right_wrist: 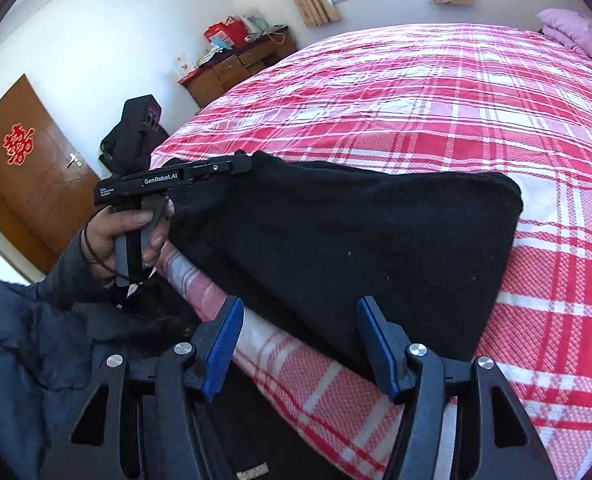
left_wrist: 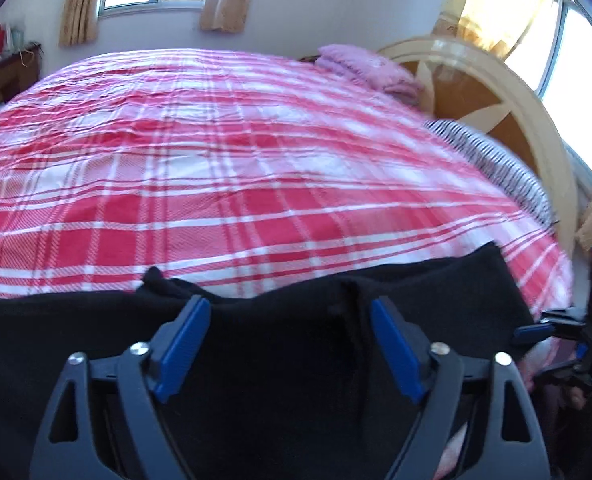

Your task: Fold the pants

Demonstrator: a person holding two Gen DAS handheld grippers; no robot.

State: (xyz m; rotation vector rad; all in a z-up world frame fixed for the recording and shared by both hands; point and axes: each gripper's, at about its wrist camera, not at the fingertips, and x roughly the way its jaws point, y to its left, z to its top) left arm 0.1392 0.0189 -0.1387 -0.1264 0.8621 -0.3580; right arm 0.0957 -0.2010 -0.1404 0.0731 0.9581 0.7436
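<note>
Both grippers, the left [left_wrist: 289,312] and the right [right_wrist: 300,314], have their blue fingers spread apart with nothing between them, poised over the near edge of the bed [right_wrist: 436,112]. One pair of black pants [right_wrist: 336,240] lies folded there on the red plaid sheet, long axis along that edge, partly hanging over it. Farther back sit one pink pillow [left_wrist: 370,68], one striped one [left_wrist: 492,156] and two windows.

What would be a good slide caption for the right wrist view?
Open right gripper hovers over black pants on the plaid bed, left gripper alongside.
</note>
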